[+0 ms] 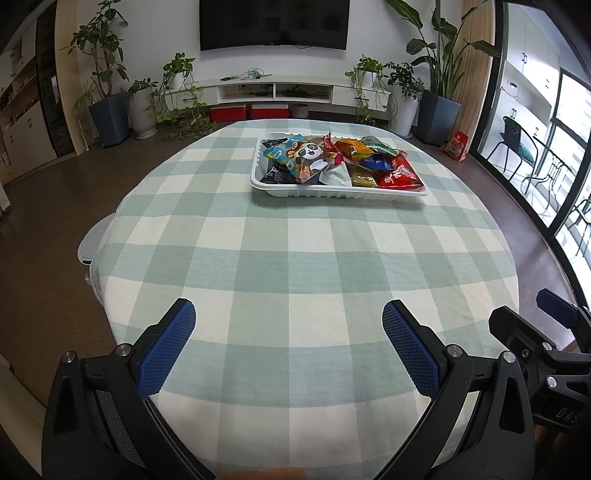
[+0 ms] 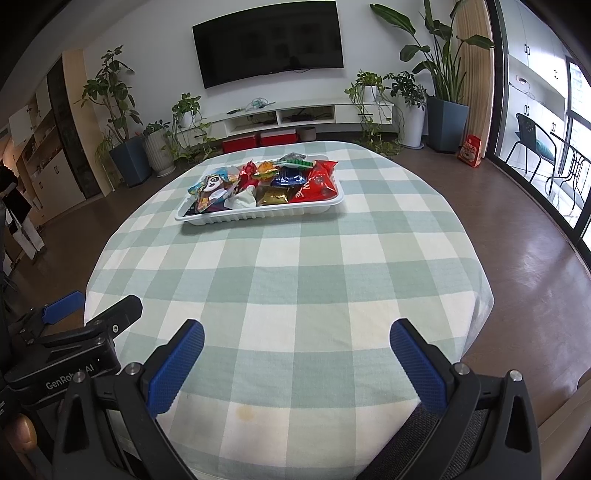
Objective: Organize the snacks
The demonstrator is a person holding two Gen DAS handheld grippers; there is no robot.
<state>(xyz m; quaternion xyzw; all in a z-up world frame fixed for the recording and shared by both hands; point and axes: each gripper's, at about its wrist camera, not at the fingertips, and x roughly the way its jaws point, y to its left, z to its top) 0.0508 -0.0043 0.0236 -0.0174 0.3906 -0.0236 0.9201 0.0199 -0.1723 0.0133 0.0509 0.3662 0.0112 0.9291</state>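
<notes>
A white plastic tray [image 1: 332,192] stands on the far half of the table, also in the right wrist view [image 2: 258,216]. It holds several snack packets: a panda-print bag [image 1: 308,151] [image 2: 212,186], a red bag [image 1: 400,175] [image 2: 317,181], a gold packet [image 1: 362,179] [image 2: 273,197], orange and blue ones. My left gripper [image 1: 290,314] is open and empty above the near table edge. My right gripper [image 2: 297,332] is open and empty, beside it on the right. Both are well short of the tray.
The table wears a green-and-white checked cloth [image 1: 295,258] [image 2: 288,266]. Beyond it are a TV [image 1: 273,22], a low white console [image 1: 280,90], potted plants [image 1: 107,110] and red boxes [image 1: 249,110] on the floor. Glass doors [image 1: 554,147] are to the right.
</notes>
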